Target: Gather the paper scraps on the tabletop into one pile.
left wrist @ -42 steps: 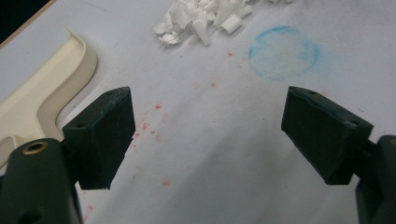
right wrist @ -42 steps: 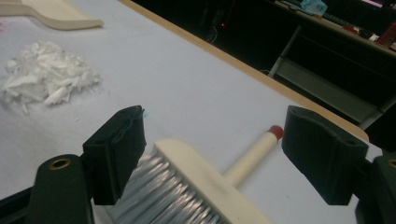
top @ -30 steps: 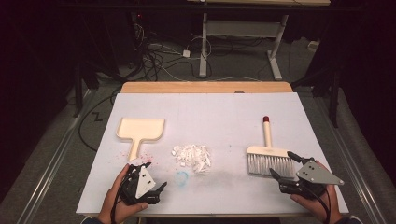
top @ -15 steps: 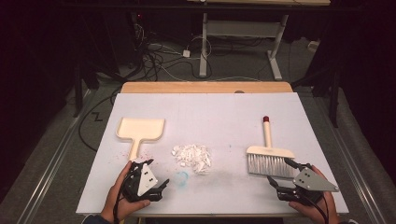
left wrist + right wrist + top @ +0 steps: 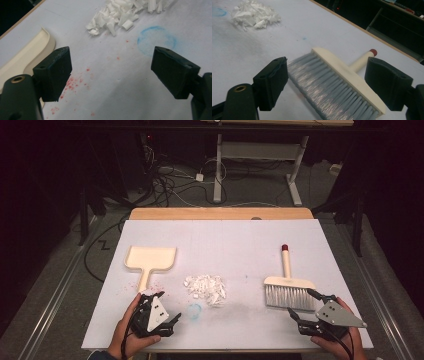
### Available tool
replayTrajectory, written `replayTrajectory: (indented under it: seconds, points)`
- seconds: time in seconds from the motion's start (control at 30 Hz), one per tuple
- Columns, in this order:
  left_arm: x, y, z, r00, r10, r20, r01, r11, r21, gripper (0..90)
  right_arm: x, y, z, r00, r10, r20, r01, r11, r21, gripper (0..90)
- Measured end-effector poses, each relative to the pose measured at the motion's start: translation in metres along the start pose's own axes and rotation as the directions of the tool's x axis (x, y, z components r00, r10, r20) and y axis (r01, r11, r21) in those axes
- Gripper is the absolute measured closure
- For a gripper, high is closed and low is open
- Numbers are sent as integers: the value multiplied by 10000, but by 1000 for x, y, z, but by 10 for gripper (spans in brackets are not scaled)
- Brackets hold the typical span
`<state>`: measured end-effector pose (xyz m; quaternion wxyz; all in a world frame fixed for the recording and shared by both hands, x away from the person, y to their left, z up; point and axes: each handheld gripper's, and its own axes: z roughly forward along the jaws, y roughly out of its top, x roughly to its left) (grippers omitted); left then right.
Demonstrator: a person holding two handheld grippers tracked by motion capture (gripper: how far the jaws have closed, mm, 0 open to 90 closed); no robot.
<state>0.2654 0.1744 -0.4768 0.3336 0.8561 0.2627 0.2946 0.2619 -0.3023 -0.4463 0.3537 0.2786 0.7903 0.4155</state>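
A cream dustpan (image 5: 150, 258) lies at the table's left, handle toward me. Its rim (image 5: 30, 53) shows beside the left jaw in the left gripper view. My left gripper (image 5: 161, 308) (image 5: 111, 72) rests open just below the handle's end, with bare table and red specks between its jaws. A pile of white scraps (image 5: 206, 288) (image 5: 125, 13) (image 5: 254, 13) sits mid-table. At the right lies a cream brush (image 5: 289, 287) (image 5: 337, 80) with grey bristles and a red-tipped handle. My right gripper (image 5: 302, 303) (image 5: 325, 82) is open just in front of the bristles, not touching them.
A faint blue ring (image 5: 194, 310) (image 5: 156, 40) is drawn on the white table cover (image 5: 225, 245) between the scraps and the left gripper. A wooden strip (image 5: 220, 213) edges the far side. Cables and a desk frame (image 5: 220, 165) stand on the dark floor beyond.
My right gripper has drawn back a little toward the near edge, still open. The left gripper has barely shifted. Brush, dustpan and scraps have not moved.
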Motion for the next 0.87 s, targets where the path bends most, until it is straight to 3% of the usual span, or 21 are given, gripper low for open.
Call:
replayTrajectory:
  seconds: [0.87]
  points:
    - [-1, 1, 2, 10000, -87, -24, 88, 9998, 154, 159, 2, 0, 5, 9998, -214, 54, 213, 9996, 206, 195]
